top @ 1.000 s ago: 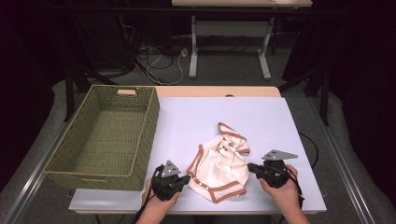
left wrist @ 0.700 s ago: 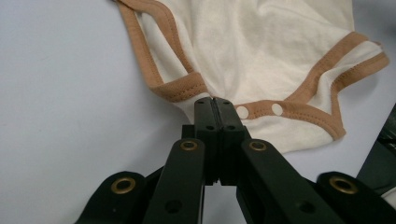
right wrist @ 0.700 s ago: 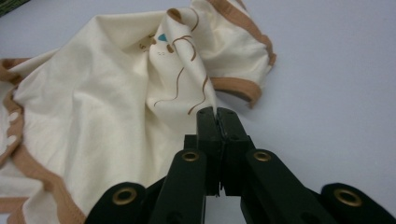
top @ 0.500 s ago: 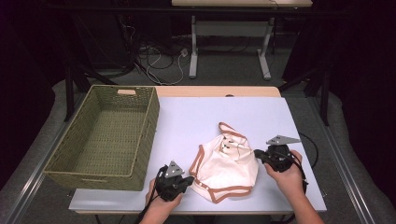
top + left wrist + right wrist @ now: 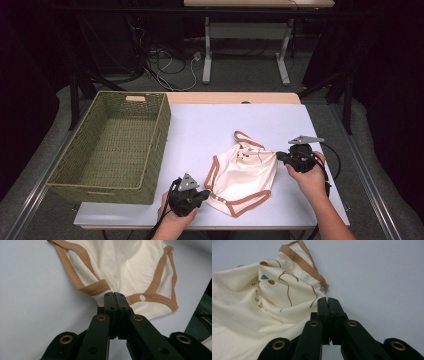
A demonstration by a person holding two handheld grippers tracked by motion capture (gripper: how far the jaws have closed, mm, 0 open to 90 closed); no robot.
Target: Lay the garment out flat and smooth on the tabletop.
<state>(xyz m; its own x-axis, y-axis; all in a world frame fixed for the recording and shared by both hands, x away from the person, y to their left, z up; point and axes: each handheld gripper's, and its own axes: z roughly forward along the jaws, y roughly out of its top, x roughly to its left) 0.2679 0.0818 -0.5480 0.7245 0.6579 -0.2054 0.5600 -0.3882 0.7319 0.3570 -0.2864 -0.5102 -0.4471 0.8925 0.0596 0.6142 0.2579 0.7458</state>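
cream cotton baby bodysuit with tan-brown binding (image 5: 242, 175) lies on the pale lavender table top (image 5: 210, 130), right of the olive-green woven rectangular basket (image 5: 115, 145) and well apart from it. fabric soft, creased, partly spread. tan binding runs round the leg openings and the neck; 1 white snap on the crotch tab (image 5: 142, 298). small brown line print with 1 teal triangle (image 5: 264, 277) on the chest side.

long axis: diagonal in the high view, from the near-left corner by my left hand up to the far-right neck loop. neck end points away from me, crotch end toward me. widest part spans between my 2 tools.

my left gripper (image 5: 200, 194): jaws together, clamped on the near-left edge of the bodysuit; in the left gripper view (image 5: 115, 295) the tips meet right at the cloth edge beside the tan binding.

my right gripper (image 5: 281, 156): jaws together at the right edge of the garment; in the right gripper view (image 5: 328, 300) the tips sit at the cloth border, cloth bunched just beside them, so clamped on it as far as i can read.
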